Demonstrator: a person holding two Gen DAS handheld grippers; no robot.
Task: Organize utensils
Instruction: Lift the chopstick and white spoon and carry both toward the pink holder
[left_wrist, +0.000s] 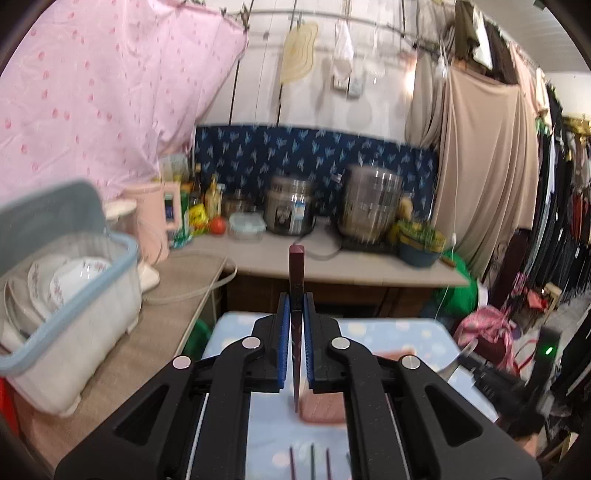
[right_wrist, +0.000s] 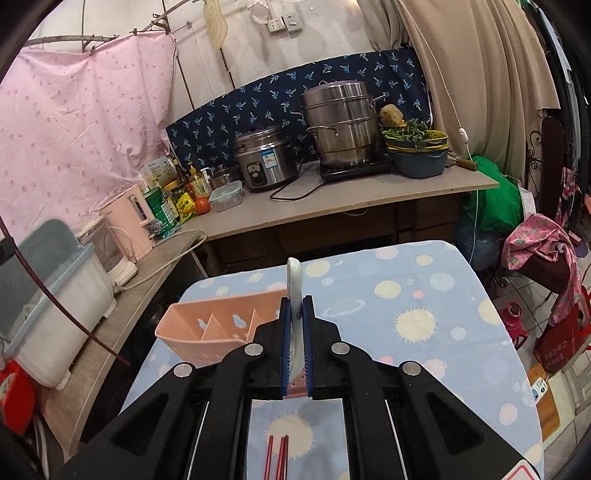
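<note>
My left gripper (left_wrist: 296, 301) is shut on a dark red chopstick (left_wrist: 296, 273) that stands upright between the blue pads, its thin end pointing down over the pink utensil holder (left_wrist: 321, 408). My right gripper (right_wrist: 295, 306) is shut on a white ceramic spoon (right_wrist: 295, 284), held edge-on above the table. The pink utensil holder (right_wrist: 214, 325) with dividers sits on the blue dotted tablecloth (right_wrist: 406, 295), just left of and under the right gripper. More chopsticks (left_wrist: 312, 461) lie on the cloth below the left gripper, and red ones (right_wrist: 279, 458) show below the right.
A plastic dish bin with plates (left_wrist: 70, 295) stands on the left counter. The back counter (right_wrist: 332, 206) holds a rice cooker (right_wrist: 264, 158), a steel steamer pot (right_wrist: 340, 125), bottles and a bowl of greens (right_wrist: 417, 147). Clothes and bags hang at the right.
</note>
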